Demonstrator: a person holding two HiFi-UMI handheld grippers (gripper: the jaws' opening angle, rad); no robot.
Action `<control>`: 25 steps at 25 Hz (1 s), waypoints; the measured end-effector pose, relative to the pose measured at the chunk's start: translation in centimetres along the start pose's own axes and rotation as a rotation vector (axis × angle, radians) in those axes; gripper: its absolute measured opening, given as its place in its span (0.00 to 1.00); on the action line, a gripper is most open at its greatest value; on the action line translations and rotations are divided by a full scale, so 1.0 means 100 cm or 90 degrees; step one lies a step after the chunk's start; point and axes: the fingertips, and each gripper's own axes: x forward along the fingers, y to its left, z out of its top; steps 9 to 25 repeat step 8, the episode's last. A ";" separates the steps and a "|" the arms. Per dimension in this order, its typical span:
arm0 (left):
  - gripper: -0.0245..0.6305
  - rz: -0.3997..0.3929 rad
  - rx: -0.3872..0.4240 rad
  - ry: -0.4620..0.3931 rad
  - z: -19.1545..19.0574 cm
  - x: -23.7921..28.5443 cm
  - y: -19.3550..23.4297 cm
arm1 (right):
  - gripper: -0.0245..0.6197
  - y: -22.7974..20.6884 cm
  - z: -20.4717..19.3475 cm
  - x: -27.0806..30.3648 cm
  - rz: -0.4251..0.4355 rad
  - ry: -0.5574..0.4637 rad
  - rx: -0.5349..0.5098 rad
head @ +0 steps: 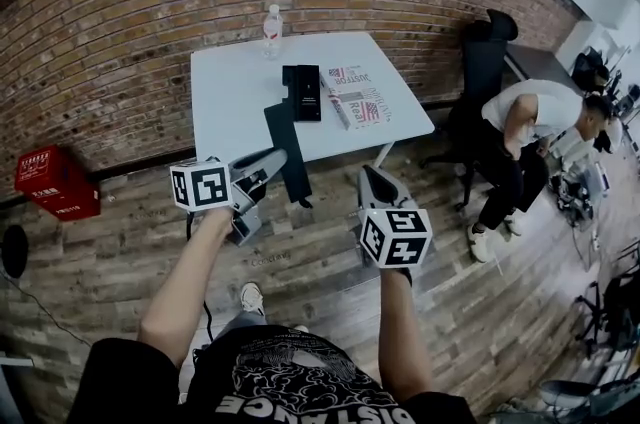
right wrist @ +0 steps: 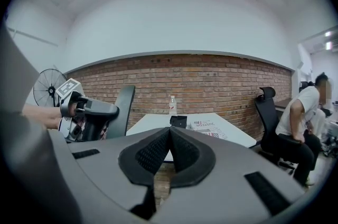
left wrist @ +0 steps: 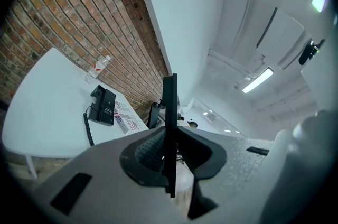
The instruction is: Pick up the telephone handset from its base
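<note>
Table (head: 230, 82) ahead holds the telephone (head: 302, 92), well beyond us; our left gripper (head: 262, 167) clamps a black board (head: 288, 147), right gripper (head: 374, 177) closed, empty.

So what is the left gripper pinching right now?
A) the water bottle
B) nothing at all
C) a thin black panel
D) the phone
C: the left gripper has a thin black panel standing edge-on between its pads, while the phone and the water bottle sit far off on the white table.
</note>
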 end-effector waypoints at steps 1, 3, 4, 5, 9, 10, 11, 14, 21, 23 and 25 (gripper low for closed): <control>0.15 0.002 0.000 -0.002 -0.001 0.000 -0.001 | 0.04 -0.001 -0.001 -0.002 0.000 0.000 0.000; 0.15 0.005 0.000 -0.005 -0.003 0.000 -0.003 | 0.04 -0.005 -0.002 -0.006 -0.001 0.000 0.000; 0.15 0.006 0.000 -0.007 -0.004 0.001 -0.005 | 0.04 -0.006 -0.002 -0.008 -0.001 0.000 0.000; 0.15 0.006 0.000 -0.008 -0.005 0.001 -0.006 | 0.04 -0.008 -0.002 -0.010 -0.001 0.000 0.000; 0.15 0.009 0.000 -0.010 -0.008 0.001 -0.009 | 0.04 -0.010 -0.002 -0.015 0.001 -0.001 -0.002; 0.15 0.009 0.000 -0.010 -0.008 0.001 -0.009 | 0.04 -0.010 -0.002 -0.015 0.001 -0.001 -0.002; 0.15 0.009 0.000 -0.010 -0.008 0.001 -0.009 | 0.04 -0.010 -0.002 -0.015 0.001 -0.001 -0.002; 0.15 0.009 0.000 -0.010 -0.008 0.001 -0.009 | 0.04 -0.010 -0.002 -0.015 0.001 -0.001 -0.002; 0.15 0.009 0.000 -0.010 -0.008 0.001 -0.009 | 0.04 -0.010 -0.002 -0.015 0.001 -0.001 -0.002; 0.15 0.009 0.000 -0.010 -0.008 0.001 -0.009 | 0.04 -0.010 -0.002 -0.015 0.001 -0.001 -0.002; 0.15 0.009 0.000 -0.010 -0.008 0.001 -0.009 | 0.04 -0.010 -0.002 -0.015 0.001 -0.001 -0.002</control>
